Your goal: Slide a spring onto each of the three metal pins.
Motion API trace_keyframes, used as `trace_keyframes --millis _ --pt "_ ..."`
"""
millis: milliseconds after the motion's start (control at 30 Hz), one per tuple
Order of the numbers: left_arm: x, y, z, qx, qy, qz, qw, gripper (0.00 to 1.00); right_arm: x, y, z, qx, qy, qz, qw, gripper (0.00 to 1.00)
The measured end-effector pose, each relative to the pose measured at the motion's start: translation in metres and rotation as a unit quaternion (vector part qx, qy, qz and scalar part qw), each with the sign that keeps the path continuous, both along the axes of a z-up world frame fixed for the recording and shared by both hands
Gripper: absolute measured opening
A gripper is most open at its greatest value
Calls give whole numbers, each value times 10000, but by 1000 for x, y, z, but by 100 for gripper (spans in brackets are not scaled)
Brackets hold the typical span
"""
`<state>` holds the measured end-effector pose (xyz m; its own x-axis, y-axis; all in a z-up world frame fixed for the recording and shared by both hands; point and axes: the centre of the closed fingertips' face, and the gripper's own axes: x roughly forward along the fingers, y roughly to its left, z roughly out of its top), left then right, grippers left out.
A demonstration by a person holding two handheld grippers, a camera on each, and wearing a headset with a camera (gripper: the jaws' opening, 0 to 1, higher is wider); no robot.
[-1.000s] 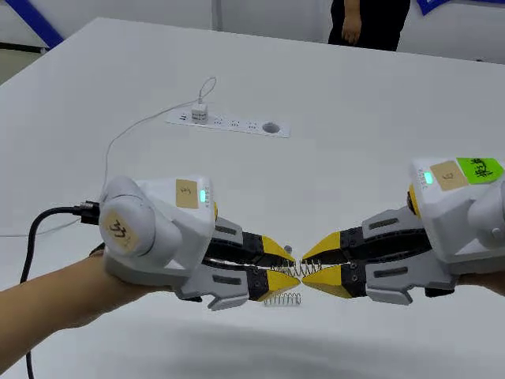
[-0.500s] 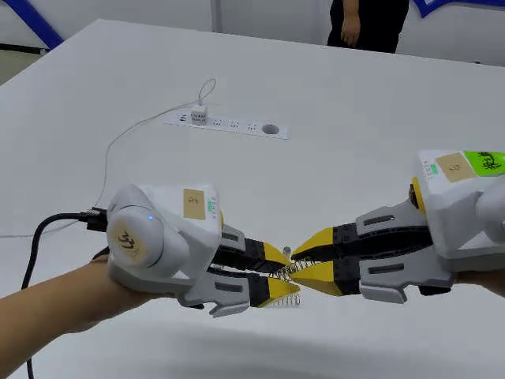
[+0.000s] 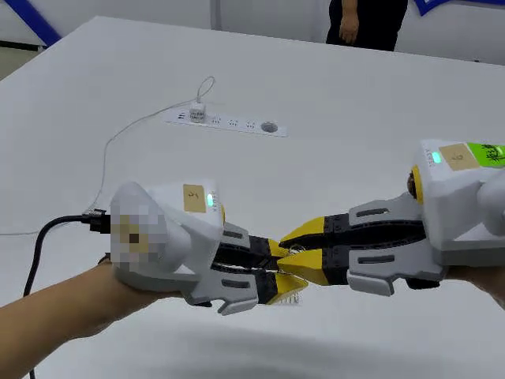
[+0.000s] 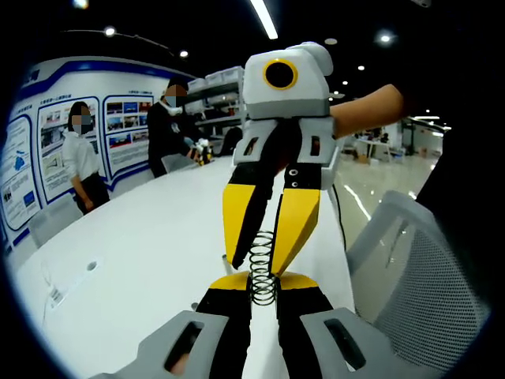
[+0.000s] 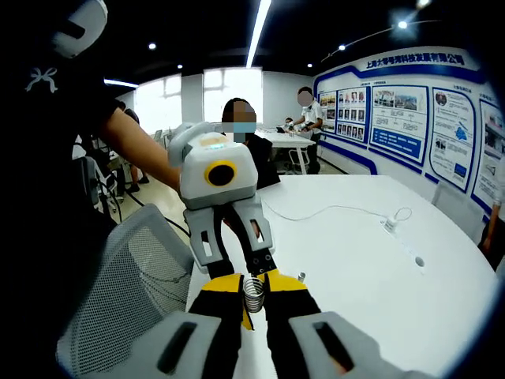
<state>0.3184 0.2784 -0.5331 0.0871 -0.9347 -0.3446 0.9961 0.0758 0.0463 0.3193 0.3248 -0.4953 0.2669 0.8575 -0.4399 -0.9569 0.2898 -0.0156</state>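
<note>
Right tongs (image 5: 252, 284) grasping the spring (image 4: 263, 264) have pushed tip-to-tip into the clenched left tongs (image 4: 264, 288) (grip contents hidden) above the surface (image 3: 355, 158), exposed coil shorter, so likely threading onto 1 of the 3 pins.

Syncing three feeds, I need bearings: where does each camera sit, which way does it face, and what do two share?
Head view: headset, forward and down at the table; left gripper, right gripper and a forearm show.
Left gripper view: on the left gripper, along its jaws, facing the right gripper.
Right gripper view: on the right gripper, facing the left gripper and that forearm.
Shared: both gripper views show the spring between the tips.
</note>
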Motion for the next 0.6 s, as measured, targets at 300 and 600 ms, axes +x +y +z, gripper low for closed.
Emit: trace_keyframes --millis 300,600 --pt "6 0 -3 158 -279 105 9994 12 7 0 -2 -70 -45 -92 9999 10" --pt "10 6 -7 169 -69 223 9996 16 15 -3 2 -36 -77 -248 9997 10"
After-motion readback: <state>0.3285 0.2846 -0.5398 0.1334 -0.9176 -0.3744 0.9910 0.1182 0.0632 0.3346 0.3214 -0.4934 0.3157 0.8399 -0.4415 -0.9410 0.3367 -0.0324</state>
